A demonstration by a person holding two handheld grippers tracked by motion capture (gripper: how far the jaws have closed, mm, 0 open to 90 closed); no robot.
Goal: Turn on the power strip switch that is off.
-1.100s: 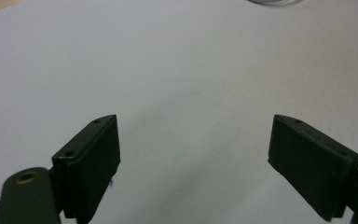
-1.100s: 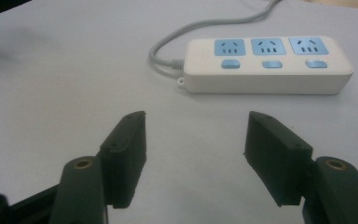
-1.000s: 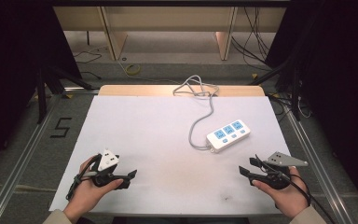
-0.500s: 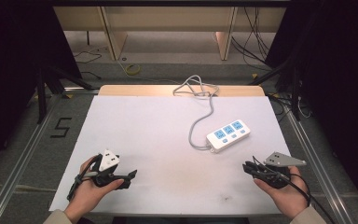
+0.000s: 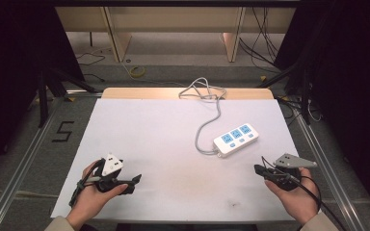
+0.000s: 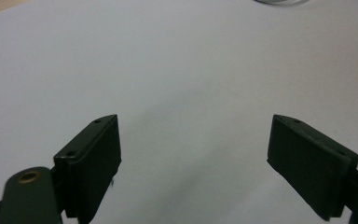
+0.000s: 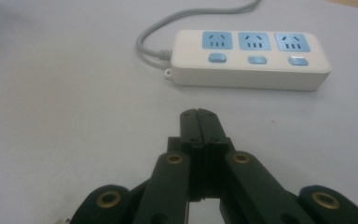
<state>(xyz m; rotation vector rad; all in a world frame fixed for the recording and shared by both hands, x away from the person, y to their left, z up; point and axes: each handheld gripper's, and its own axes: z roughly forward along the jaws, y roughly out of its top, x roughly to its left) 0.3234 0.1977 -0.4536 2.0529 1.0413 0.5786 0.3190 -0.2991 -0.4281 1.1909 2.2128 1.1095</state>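
A white power strip (image 5: 236, 138) with three blue sockets and three switches lies on the white table sheet (image 5: 154, 130), right of centre. Its grey cable (image 5: 206, 122) runs to the far edge. My right gripper (image 5: 258, 169) is held low near the front right corner. It is shut and holds nothing, and it stands a short way in front of the power strip (image 7: 251, 58), as the right gripper (image 7: 200, 116) view shows. At the front left, my left gripper (image 5: 134, 181) is wide open over bare sheet, with nothing between its fingers (image 6: 95, 163).
The cable coils into loops (image 5: 203, 89) at the table's far wooden edge (image 5: 139, 93). A black "5" mark (image 5: 63, 131) sits on the floor left of the table. Metal rails (image 5: 318, 159) run along both sides.
My right gripper's jaws have closed and the hand has shifted slightly. The left gripper and the power strip have stayed where they were.
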